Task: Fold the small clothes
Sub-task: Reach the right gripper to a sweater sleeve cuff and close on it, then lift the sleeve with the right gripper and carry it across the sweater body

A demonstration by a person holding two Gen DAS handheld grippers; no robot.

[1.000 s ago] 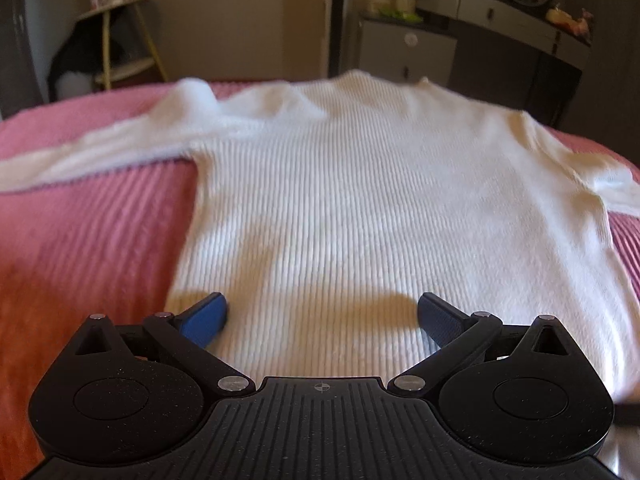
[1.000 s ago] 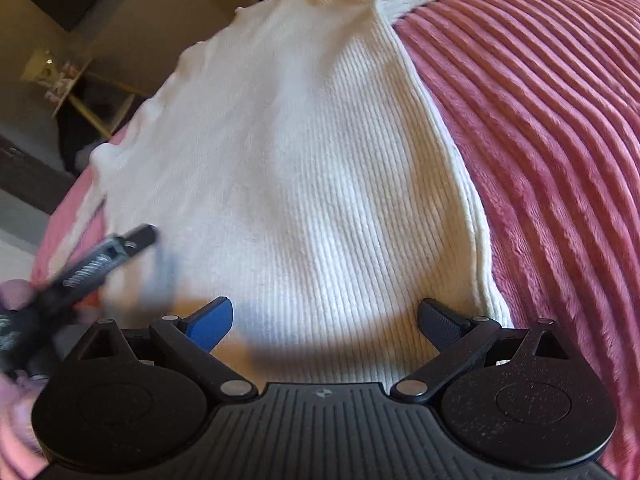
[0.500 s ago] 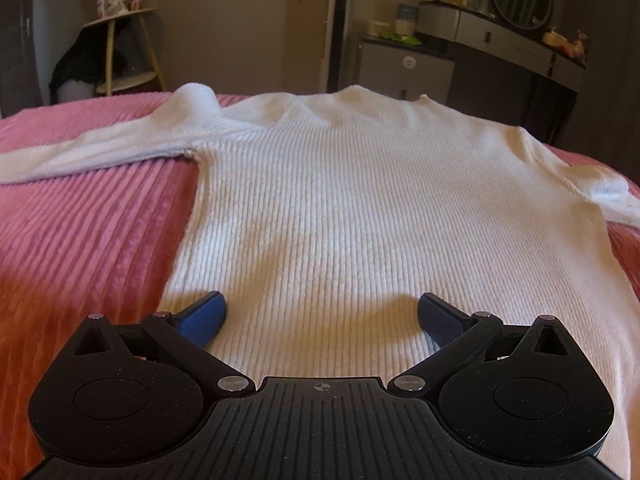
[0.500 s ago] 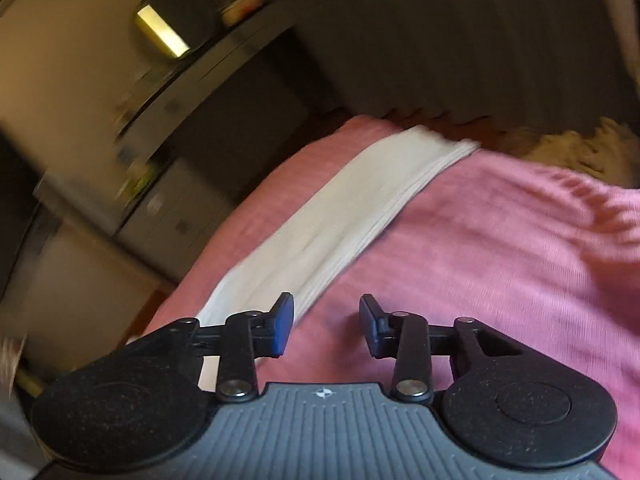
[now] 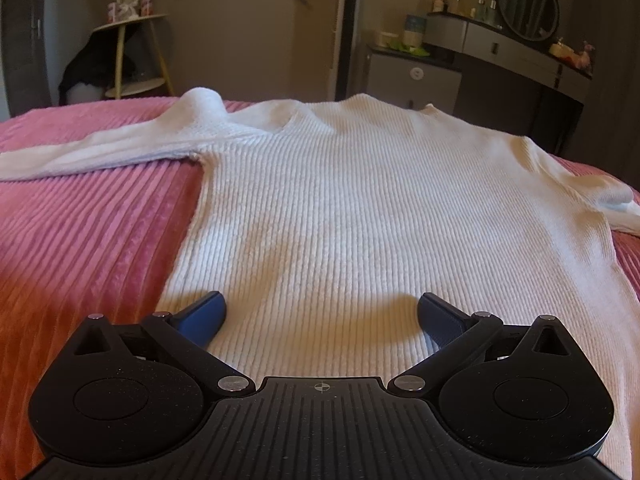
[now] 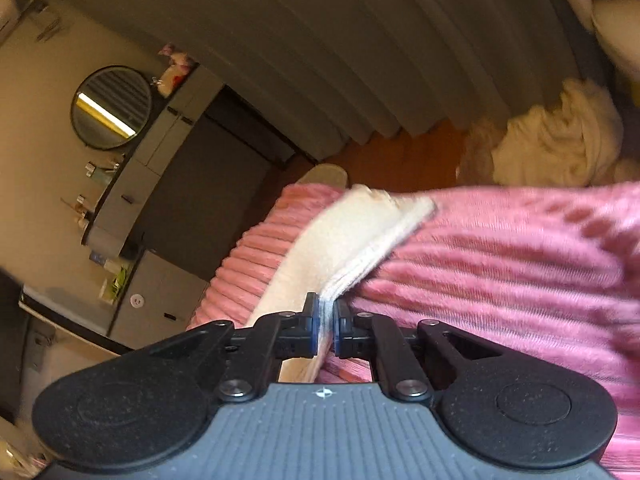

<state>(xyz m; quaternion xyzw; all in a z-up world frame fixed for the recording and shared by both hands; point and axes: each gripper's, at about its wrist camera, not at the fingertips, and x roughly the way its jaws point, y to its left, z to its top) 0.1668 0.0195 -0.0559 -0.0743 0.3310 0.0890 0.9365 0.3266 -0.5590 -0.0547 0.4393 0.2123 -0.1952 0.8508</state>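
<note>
**Pink ribbed bedspread, one white sweater spread on it**

A bedroom: the bed wears a pink ribbed bedspread, and beyond its far edge stand a grey dresser with one round mirror, a small cabinet and a yellow-legged side table carrying a bouquet. Grey curtains hang by the dresser in the right wrist view, where a cream bundle of fabric lies off the bed.

The left gripper sits low and level over the hem end of the white sweater, pointing up along its body toward the neckline. Its two blue-tipped fingers are spread wide and grasp nothing; whether the tips touch the knit cannot be told.

The right gripper is rolled to one side, so the room looks tilted. Its jaws are pinched together on the edge of the sweater's right sleeve, which runs away from the fingers across the bedspread toward the bed's edge. This view is somewhat blurred.

The single sweater lies flat, front or back up, with one sleeve stretched out to the left and the other trailing off to the right.
</note>
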